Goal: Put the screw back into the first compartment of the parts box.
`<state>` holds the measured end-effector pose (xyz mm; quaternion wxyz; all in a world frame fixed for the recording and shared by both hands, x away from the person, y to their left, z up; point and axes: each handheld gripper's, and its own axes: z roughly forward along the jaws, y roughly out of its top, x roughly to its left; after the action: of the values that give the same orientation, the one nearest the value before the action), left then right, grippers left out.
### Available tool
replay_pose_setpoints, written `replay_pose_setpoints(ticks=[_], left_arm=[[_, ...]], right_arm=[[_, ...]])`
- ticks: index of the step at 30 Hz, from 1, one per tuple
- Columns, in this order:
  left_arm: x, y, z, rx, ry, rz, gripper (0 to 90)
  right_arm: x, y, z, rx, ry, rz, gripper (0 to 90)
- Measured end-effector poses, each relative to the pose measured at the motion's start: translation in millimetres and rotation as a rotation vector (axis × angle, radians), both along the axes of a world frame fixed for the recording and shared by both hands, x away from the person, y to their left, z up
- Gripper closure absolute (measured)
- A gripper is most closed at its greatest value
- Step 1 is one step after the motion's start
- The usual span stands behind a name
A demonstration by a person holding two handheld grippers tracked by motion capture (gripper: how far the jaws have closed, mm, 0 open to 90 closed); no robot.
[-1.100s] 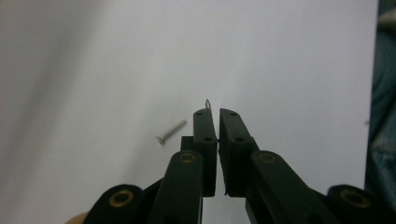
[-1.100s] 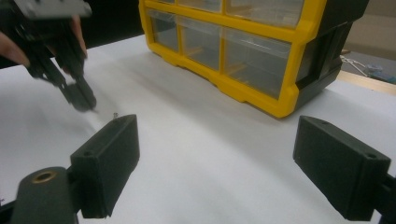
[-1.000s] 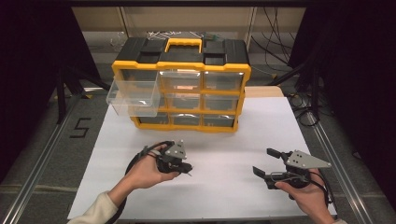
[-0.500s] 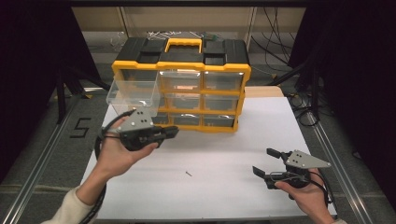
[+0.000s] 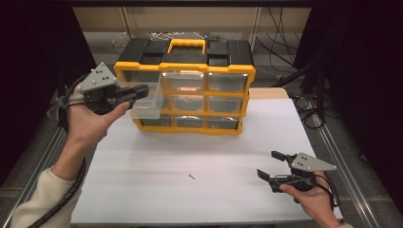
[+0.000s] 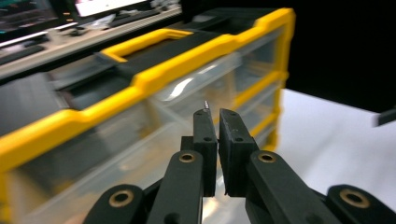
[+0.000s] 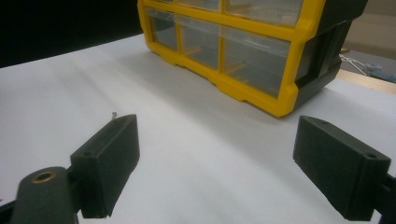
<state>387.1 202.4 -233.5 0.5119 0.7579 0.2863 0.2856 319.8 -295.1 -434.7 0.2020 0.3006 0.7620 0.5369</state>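
White table sheet (image 5: 199,156) carries yellow drawer cabinet (image 5: 209,71). Left gripper (image 6: 214,122) clamped on small screw (image 6: 206,105), held above pulled-out clear drawer (image 5: 145,102), drop point directly below. Right gripper (image 5: 271,166) jaws apart, idle; second screw (image 5: 191,177) on sheet.

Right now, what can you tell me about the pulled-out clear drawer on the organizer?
The clear drawer is a see-through plastic tray, pulled well out of the top-left slot of the yellow-and-black organizer and jutting over the white table. It looks level and seemingly empty. The left gripper, jaws nearly closed on a tiny screw, is over its open top. Contact with the drawer cannot be judged.
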Motion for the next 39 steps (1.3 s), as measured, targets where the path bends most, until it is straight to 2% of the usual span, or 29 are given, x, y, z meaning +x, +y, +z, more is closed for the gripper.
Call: replay_pose_setpoints(ticks=[2, 4, 5, 6, 7, 8, 11, 13, 14, 15, 18, 21, 24, 27, 29, 30, 31, 33, 34, 35, 36, 38, 39], left_arm=[[4.6, 2.8, 0.4, 0.025, -0.001, 0.023, 85.6], [9.6, 4.7, -0.9, 0.053, 0.012, 0.022, 85.5], [10.8, 5.4, -2.0, 0.061, 0.023, 0.023, 85.4], [12.0, 5.6, -3.4, 0.079, 0.029, 0.025, 85.1], [12.2, 6.7, -4.3, 0.090, 0.011, 0.032, 84.9], [11.8, 7.8, -4.8, 0.079, 0.003, 0.027, 82.9], [9.0, 10.4, -4.2, 0.035, -0.010, 0.030, 64.1], [4.3, 10.6, -3.6, 0.016, -0.022, 0.022, 55.3], [-0.1, 9.4, -2.7, 0.017, -0.046, 0.006, 50.8], [-3.5, 7.8, -2.2, 0.012, -0.055, -0.008, 47.9], [-21.8, -3.3, -1.1, 0.019, -0.094, -0.081, 45.4], [-40.3, -23.2, -7.1, 0.064, -0.107, -0.204, 46.9], [-50.9, -49.9, -25.1, 0.158, -0.066, -0.324, 47.9], [-48.3, -74.3, -54.2, 0.266, 0.015, -0.407, 49.0], [-42.2, -86.8, -77.8, 0.337, 0.086, -0.441, 49.3], [-38.8, -93.7, -91.9, 0.344, 0.112, -0.450, 49.6], [-34.5, -98.5, -104.6, 0.386, 0.145, -0.466, 49.7], [-24.2, -107.5, -132.0, 0.433, 0.206, -0.488, 49.4], [-18.9, -110.2, -145.3, 0.469, 0.250, -0.504, 49.4], [-14.7, -113.6, -159.4, 0.485, 0.291, -0.512, 48.8], [-9.0, -116.3, -173.9, 0.532, 0.313, -0.537, 48.6], [-3.4, -119.2, -189.9, 0.595, 0.354, -0.570, 47.6], [-0.9, -121.2, -197.1, 0.613, 0.363, -0.590, 47.3]], right_arm=[[0.0, 0.5, -0.3, 0.008, 0.006, -0.001, 15.4], [0.9, 1.2, -1.4, 0.018, -0.002, 0.006, 15.4], [-0.6, 1.5, -0.9, 0.017, 0.023, 0.005, 15.4], [0.4, 0.7, -0.8, 0.007, -0.006, -0.002, 15.4], [0.3, 0.4, -0.6, 0.005, -0.004, -0.001, 15.4], [-0.2, 0.4, -0.3, 0.008, 0.005, -0.002, 15.4], [-0.2, 0.3, -0.3, 0.007, 0.008, 0.000, 15.4], [0.6, 0.4, -0.8, 0.005, -0.003, 0.000, 15.4], [1.1, 1.0, -1.5, 0.015, -0.008, 0.005, 15.4], [-0.2, 0.3, -0.4, 0.001, 0.010, 0.001, 15.4], [0.4, 0.6, -0.7, 0.004, -0.003, -0.003, 15.4], [0.0, 0.2, -0.4, -0.001, 0.006, 0.000, 15.4], [-0.2, 0.6, -0.4, 0.007, 0.004, -0.002, 15.4], [-0.2, 0.1, -0.1, 0.000, 0.000, 0.001, 15.4], [-0.9, 0.0, 0.2, -0.002, 0.010, 0.002, 15.4], [-1.4, 0.0, 0.3, -0.001, 0.016, 0.002, 15.4], [-1.1, -0.1, 0.2, -0.001, 0.013, 0.002, 15.4], [-0.3, 0.2, -0.3, 0.006, 0.009, 0.002, 15.4], [0.6, 0.2, -1.0, 0.005, -0.001, 0.005, 15.4], [0.5, 0.3, -1.0, 0.004, 0.001, 0.005, 15.4], [0.4, 0.3, -0.9, 0.005, 0.001, 0.004, 15.4], [0.3, 0.2, -0.8, 0.003, 0.000, 0.003, 15.4], [0.3, 0.1, -0.8, 0.004, 0.000, 0.003, 15.4]])
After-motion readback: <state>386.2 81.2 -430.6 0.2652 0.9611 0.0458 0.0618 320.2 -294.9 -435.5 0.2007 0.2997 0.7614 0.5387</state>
